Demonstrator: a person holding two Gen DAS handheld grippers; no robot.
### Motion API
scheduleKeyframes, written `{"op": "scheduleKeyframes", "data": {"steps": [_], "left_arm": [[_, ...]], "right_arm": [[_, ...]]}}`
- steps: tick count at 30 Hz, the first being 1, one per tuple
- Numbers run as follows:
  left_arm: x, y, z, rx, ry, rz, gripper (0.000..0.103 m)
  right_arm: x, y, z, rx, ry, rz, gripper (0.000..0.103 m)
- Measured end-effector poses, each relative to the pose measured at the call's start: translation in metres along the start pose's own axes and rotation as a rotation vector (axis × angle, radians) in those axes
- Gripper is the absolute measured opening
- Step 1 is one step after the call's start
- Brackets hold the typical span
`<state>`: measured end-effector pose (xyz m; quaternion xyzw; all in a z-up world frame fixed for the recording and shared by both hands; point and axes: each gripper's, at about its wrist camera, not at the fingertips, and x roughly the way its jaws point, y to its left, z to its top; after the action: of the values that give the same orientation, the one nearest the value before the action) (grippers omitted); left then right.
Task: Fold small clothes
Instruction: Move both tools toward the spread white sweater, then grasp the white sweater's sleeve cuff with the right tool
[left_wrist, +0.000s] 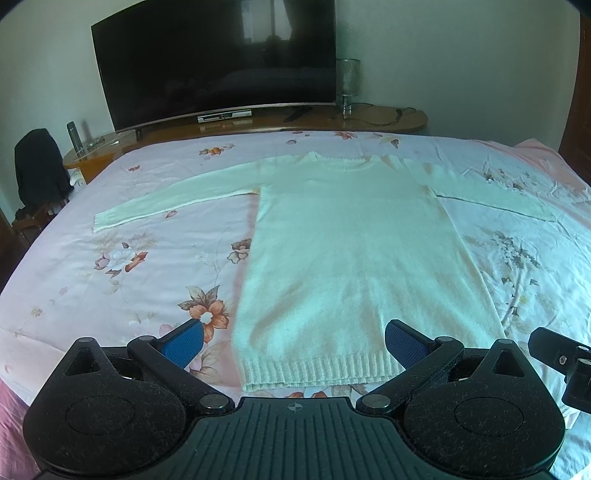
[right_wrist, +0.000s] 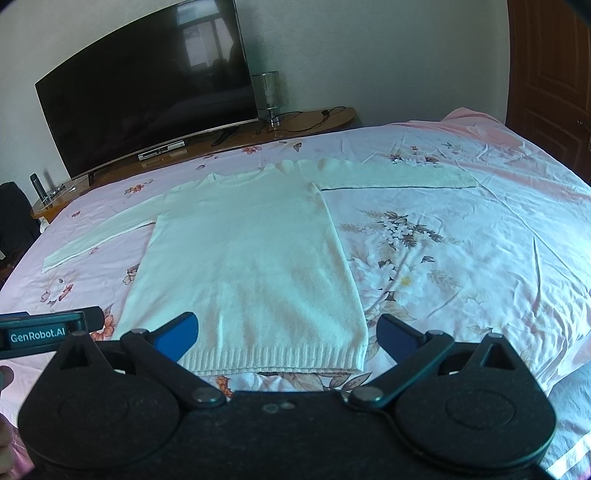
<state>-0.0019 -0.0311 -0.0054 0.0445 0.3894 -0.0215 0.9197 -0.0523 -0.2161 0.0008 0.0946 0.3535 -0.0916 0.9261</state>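
A bed (left_wrist: 122, 266) covered by a pink floral sheet is seen filling most of both views. Behind its far edge a wooden console (left_wrist: 388, 120) is set against the wall, and a large curved television (left_wrist: 214, 62) is stood on it. A white knitted sweater (left_wrist: 351, 251) is laid flat on the sheet, neckline toward the television, both sleeves spread out to the sides and the ribbed hem nearest the cameras. The left gripper (left_wrist: 293, 345) is held just above the hem with its blue-padded jaws spread wide and nothing between them. The right gripper (right_wrist: 286, 338) is likewise held released over the hem's right part, its jaws apart. A small lamp (left_wrist: 348, 83), possibly glass-shaded, is stood beside the television. A dark bottle (left_wrist: 72, 134) is placed at the console's left end.
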Motion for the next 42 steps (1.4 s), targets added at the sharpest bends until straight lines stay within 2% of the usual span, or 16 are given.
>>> {"op": "scheduleKeyframes", "data": {"steps": [19, 31, 42], "left_arm": [[0.02, -0.004, 0.007, -0.013, 0.02, 0.01, 0.103], [0.068, -0.013, 0.039, -0.025, 0.04, 0.014, 0.103], [0.133, -0.038, 0.08, -0.027, 0.064, 0.013, 0.103]], "right_arm": [[0.013, -0.011, 0.007, 0.009, -0.02, -0.013, 0.103], [0.046, -0.025, 0.032, -0.006, -0.048, -0.065, 0.103], [0.098, -0.051, 0.072, -0.002, -0.056, -0.101, 0.103]]}}
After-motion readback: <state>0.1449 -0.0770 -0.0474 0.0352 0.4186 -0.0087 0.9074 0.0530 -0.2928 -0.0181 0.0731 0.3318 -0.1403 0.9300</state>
